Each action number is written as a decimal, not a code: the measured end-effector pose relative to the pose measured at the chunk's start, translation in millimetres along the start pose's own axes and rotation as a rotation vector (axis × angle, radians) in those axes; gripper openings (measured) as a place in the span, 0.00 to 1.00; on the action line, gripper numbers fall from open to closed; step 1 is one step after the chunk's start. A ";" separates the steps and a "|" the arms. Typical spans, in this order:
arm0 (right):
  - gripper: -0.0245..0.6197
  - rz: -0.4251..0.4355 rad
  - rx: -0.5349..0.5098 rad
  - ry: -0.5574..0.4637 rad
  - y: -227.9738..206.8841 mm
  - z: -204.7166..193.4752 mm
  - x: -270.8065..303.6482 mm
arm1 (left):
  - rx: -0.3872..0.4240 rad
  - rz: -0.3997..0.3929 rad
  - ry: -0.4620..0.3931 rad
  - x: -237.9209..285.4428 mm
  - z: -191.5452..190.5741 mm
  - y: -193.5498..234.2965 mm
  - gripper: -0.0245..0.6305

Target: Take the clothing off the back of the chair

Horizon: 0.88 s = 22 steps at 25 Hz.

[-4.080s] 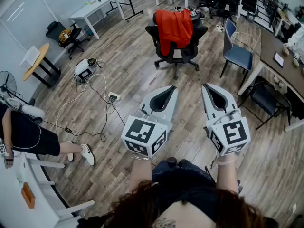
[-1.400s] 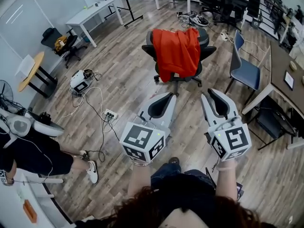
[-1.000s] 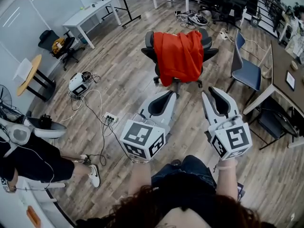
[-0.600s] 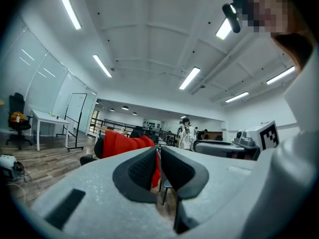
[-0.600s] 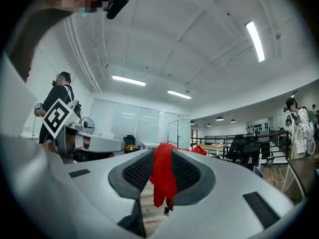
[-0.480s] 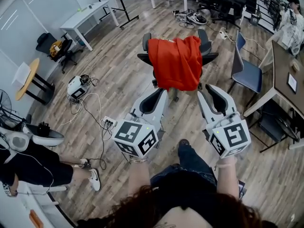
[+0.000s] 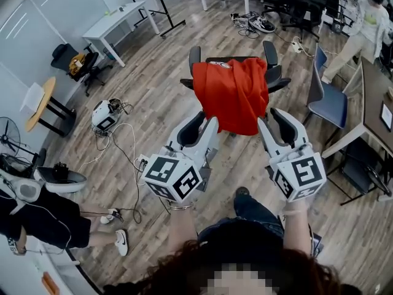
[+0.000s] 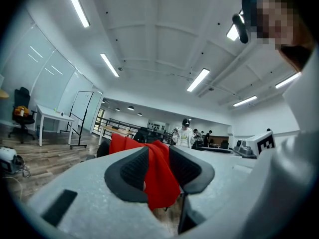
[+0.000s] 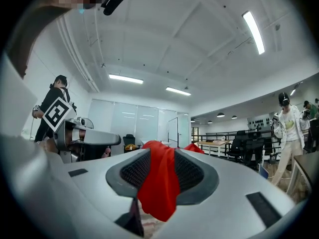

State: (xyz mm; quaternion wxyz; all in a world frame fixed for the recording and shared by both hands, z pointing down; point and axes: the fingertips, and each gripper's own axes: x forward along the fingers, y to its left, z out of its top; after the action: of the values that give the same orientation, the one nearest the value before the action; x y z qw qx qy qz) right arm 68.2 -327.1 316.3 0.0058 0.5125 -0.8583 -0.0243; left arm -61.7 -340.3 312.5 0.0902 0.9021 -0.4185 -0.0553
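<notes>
A red garment (image 7: 232,94) hangs over the back of a black office chair (image 7: 272,59) in the middle of the head view. Both grippers point level at it, side by side. My left gripper (image 7: 204,120) is just short of the garment's lower left edge. My right gripper (image 7: 270,117) is near its lower right edge. The jaws of both are opening, with nothing pressed between the pads. In the left gripper view the garment (image 8: 162,183) shows through the gap of the left gripper (image 8: 158,156). The right gripper (image 9: 162,158) frames the garment (image 9: 159,193) the same way.
A blue chair (image 7: 324,97) and a dark desk (image 7: 376,100) stand at the right. A person in white (image 7: 363,20) walks at the back right. Cables and a power strip (image 7: 132,158) lie on the wooden floor at the left, near a white device (image 7: 102,115). A white table (image 7: 116,18) is far left.
The chair and garment have come much nearer as I walked up. Both grippers have moved forward to the garment's lower edge, and their jaws have parted.
</notes>
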 end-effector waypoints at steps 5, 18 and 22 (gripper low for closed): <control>0.31 0.007 0.029 0.013 -18.2 -10.7 19.9 | -0.065 0.036 0.002 21.3 -7.3 30.6 0.30; 0.46 0.019 0.126 0.102 -53.7 -53.5 65.5 | -0.210 0.047 0.046 71.0 -36.2 80.4 0.55; 0.49 0.037 0.166 0.106 -59.8 -60.5 75.5 | -0.272 0.041 0.043 82.5 -42.1 89.7 0.59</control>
State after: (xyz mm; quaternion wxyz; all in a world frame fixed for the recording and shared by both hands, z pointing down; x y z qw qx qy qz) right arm 87.1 -424.1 372.7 0.0091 0.4958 -0.8652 0.0740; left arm -68.0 -455.3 370.4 0.2216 0.8738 -0.4234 -0.0904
